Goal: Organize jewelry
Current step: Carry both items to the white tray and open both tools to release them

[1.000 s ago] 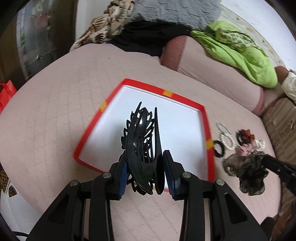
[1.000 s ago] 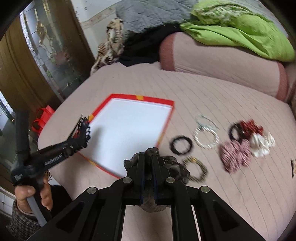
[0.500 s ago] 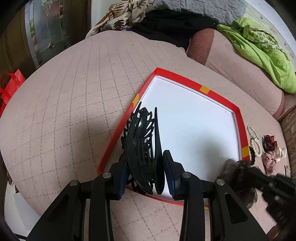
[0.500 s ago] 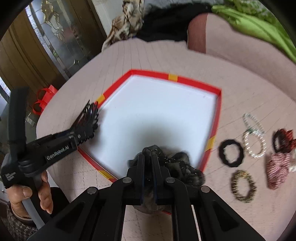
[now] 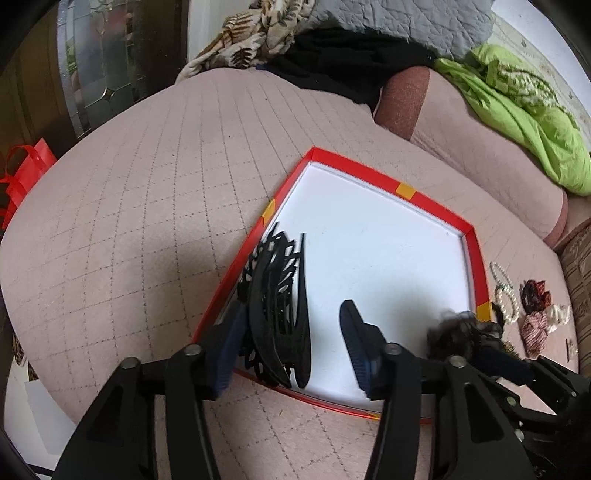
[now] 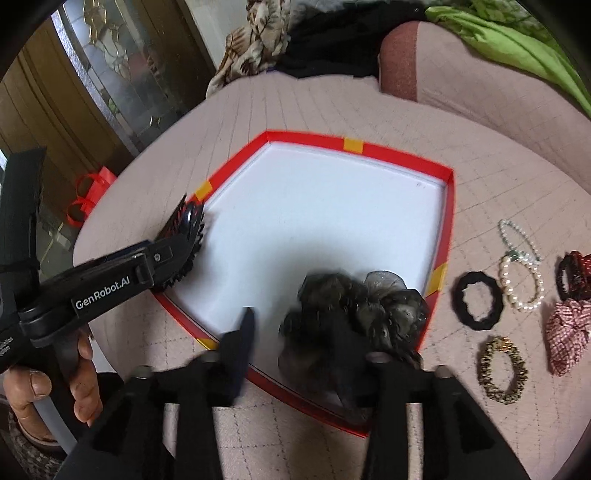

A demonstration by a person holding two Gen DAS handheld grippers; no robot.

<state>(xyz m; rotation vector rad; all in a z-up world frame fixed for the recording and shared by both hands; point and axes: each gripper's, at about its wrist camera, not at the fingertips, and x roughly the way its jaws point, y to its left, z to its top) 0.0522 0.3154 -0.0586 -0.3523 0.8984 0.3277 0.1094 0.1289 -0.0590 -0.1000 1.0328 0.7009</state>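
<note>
Both my grippers have just been opening over the red tray [image 6: 448, 206]: the left gripper [image 5: 291, 328] is letting the black hair clip [image 5: 277, 295] lean on one pad, and the right gripper [image 6: 295, 339] is releasing the dark scrunchie [image 6: 354, 310] onto the tray floor, so both are getting stowed

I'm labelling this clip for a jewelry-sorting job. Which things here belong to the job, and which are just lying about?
Part of the job:
- red-rimmed tray
- black hair claw
- dark frilly scrunchie
- pearl bracelet
- black hair tie
- leopard scrunchie
- checked scrunchie
- dark red scrunchie

Just lying about:
- green cloth
- grey quilt
- red bag
</note>
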